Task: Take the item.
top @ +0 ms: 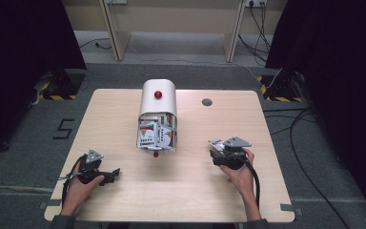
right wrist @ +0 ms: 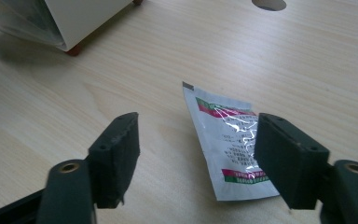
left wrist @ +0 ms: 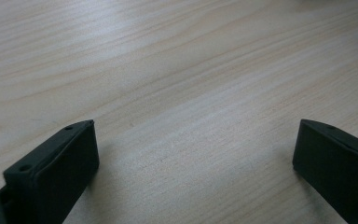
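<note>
A white round-topped box [top: 157, 102] with a red knob lies at the middle of the wooden table [top: 114, 114], its open front packed with several printed sachets [top: 156, 133]. One silver sachet [right wrist: 228, 140] with red and green bands lies flat on the wood. My right gripper [right wrist: 198, 123] stands open over it, the pads clear of it and one jaw covering its right edge. In the high view that gripper [top: 215, 147] is at the table's right front. My left gripper [top: 114, 174] rests at the left front, open [left wrist: 196, 126] over bare wood.
A round cable hole [top: 207, 101] sits in the tabletop behind the right gripper. The white box's corner [right wrist: 84, 18] with a red foot shows far left in the right gripper view. Cables trail on the floor at the right.
</note>
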